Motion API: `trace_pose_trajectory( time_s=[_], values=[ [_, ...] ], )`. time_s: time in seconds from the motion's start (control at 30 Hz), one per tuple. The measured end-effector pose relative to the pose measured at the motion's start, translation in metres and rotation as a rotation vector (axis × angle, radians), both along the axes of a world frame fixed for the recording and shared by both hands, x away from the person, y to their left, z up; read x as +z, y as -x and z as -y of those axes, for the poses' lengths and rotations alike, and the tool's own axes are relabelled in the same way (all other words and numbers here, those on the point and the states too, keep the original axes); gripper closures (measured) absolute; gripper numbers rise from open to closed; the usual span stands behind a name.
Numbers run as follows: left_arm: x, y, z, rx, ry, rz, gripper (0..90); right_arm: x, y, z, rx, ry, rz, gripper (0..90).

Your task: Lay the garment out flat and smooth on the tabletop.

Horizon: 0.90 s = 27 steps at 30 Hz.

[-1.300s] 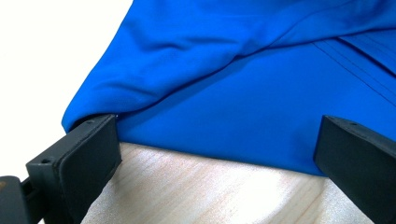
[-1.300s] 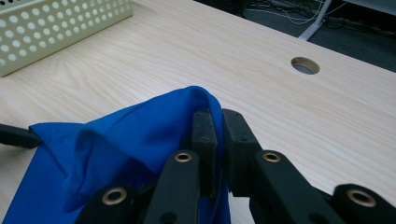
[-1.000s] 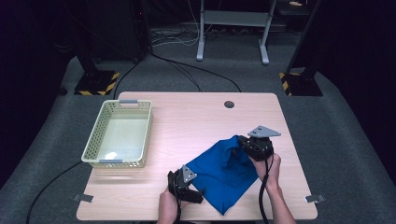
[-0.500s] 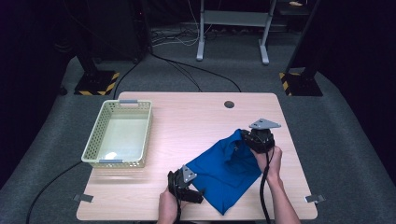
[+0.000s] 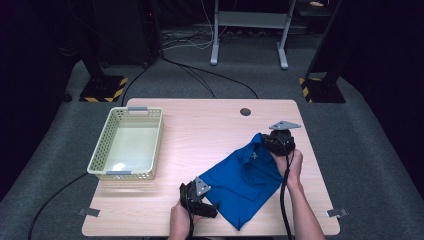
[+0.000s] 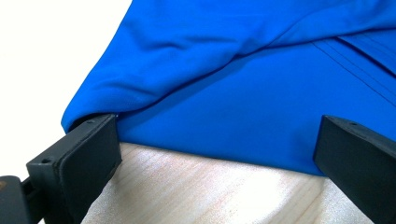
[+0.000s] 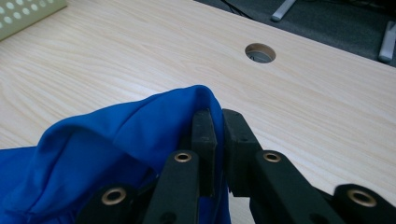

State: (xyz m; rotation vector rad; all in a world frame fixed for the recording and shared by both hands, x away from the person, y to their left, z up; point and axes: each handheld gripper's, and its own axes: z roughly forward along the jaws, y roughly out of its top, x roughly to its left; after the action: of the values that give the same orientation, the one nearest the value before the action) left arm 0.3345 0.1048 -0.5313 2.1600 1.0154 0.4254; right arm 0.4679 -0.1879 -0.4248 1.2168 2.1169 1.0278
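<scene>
A blue cloth lies spread on the near right part of the wooden table. My right gripper is shut on the cloth's far edge, and in the right gripper view the blue cloth is pinched between its jaws and bunches up to their left. My left gripper rests at the cloth's near left edge. Seen in the left gripper view, its jaws stand wide apart on the table, with the blue cloth's hem just ahead and a fold draped onto the left jaw.
A pale green perforated basket stands on the left of the table; its corner shows in the right gripper view. A round cable hole sits near the far edge. Bare wood lies between basket and cloth.
My right gripper has carried the cloth's edge away from the person and a little rightward, drawing the cloth out longer. The left gripper has kept still.
</scene>
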Motion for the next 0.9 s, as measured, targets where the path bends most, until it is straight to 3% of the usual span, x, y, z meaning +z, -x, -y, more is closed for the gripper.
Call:
trace_pose_trajectory(
  time_s=[0.27,0.57,0.7,0.77,0.9],
  values=[
    [0.0,0.0,0.0,0.0,0.0,0.0,0.2,-0.011,-0.018,0.004,-0.034,0.013,-0.04,84.1],
    [0.0,0.0,0.0,0.001,0.0,0.0,0.2,-0.034,-0.048,0.008,-0.103,0.067,-0.113,83.4],
    [0.0,0.0,0.0,0.001,0.0,0.0,0.2,-0.042,-0.057,0.009,-0.149,0.087,-0.134,82.5],
    [0.0,0.0,0.0,0.001,0.0,0.0,0.2,-0.048,-0.062,0.011,-0.172,0.107,-0.166,81.0],
    [0.0,0.0,0.0,0.002,0.0,0.0,0.3,-0.057,-0.066,0.021,-0.229,0.096,-0.211,73.6]
  ],
)
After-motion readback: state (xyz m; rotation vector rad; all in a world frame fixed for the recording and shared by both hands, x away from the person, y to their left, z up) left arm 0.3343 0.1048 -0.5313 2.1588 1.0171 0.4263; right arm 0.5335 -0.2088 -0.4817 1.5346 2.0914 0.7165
